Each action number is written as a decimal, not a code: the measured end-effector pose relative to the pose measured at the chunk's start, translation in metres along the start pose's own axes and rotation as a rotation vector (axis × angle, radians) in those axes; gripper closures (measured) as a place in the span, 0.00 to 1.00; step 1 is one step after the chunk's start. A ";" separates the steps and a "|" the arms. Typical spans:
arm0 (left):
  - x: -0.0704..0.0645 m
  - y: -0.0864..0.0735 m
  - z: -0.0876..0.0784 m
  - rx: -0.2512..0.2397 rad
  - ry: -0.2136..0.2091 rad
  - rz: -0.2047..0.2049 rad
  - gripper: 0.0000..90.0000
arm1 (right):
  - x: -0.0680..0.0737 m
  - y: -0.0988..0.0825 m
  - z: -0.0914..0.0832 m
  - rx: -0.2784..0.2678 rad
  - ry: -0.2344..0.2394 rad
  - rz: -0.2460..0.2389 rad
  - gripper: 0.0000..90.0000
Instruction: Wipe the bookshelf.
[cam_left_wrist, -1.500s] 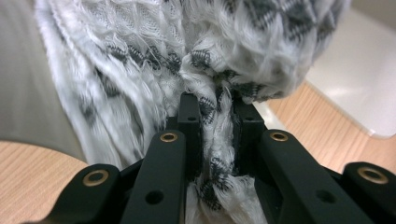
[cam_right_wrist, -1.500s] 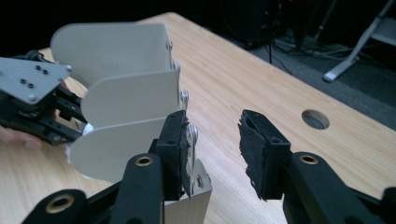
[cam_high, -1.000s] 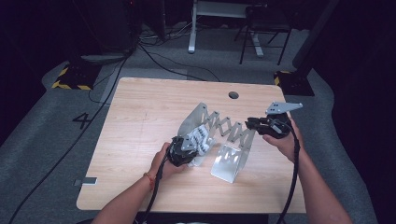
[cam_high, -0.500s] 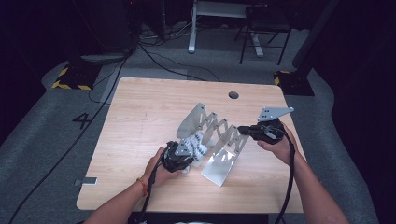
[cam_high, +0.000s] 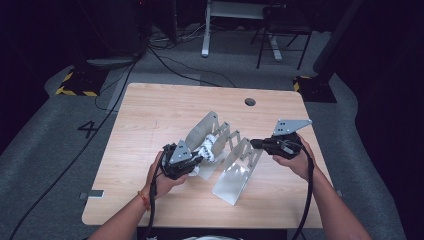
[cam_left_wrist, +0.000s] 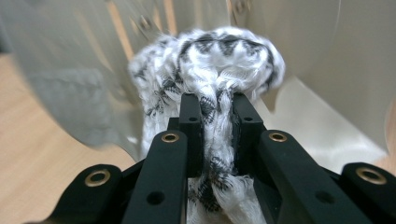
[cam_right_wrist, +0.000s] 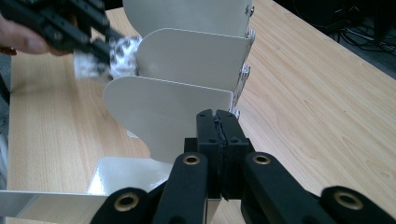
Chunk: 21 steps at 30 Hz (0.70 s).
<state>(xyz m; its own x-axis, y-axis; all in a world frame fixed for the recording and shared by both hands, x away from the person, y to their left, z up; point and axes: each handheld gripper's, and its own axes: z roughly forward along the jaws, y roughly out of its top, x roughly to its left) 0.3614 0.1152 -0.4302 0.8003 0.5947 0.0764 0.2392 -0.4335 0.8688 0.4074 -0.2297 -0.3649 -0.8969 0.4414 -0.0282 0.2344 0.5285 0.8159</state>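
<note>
- A folding grey metal rack made of flat plates joined by a scissor-like accordion linkage stands on the light wooden tabletop, roughly in the middle and nearer the person's edge than the far edge.
- A rolled black-and-white knitted cloth sits between two plates at the rack's left end; in the left gripper view the cloth bulges above the jaw tips with grey plates on both sides of it.
- The left gripper lies at the rack's left side, towards the tabletop's near edge. Its jaws are nearly together and pinch a fold of the cloth, which fills the narrow gap between the black pads.
- The right gripper is at the rack's right end, towards the tabletop's right edge, pointing left at the linkage. Its jaws have just been closing and now stand fully together, the pads meeting. They sit right at the edge of the nearest curved plate; whether any metal is caught between them cannot be told.
- In the right gripper view the left gripper shows farther off, holding the cloth beside the upper plates.
- A round hole lies in the tabletop near its far right corner.
</note>
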 end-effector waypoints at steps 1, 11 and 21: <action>0.000 0.000 0.000 0.000 0.000 0.000 0.87 | 0.000 0.000 0.000 0.000 0.000 0.000 1.00; 0.010 0.050 -0.014 -0.149 0.008 0.012 0.87 | 0.006 0.002 0.004 -0.009 0.027 -0.020 1.00; 0.007 0.042 -0.005 -0.117 -0.062 0.006 0.88 | 0.013 0.005 0.008 -0.013 0.029 -0.043 1.00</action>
<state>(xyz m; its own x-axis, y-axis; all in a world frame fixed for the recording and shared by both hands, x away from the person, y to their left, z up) 0.3743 0.1046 -0.3905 0.8348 0.5479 0.0546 0.1714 -0.3529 0.9198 0.3993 -0.2157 -0.3661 -0.9166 0.3970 -0.0468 0.1906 0.5371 0.8217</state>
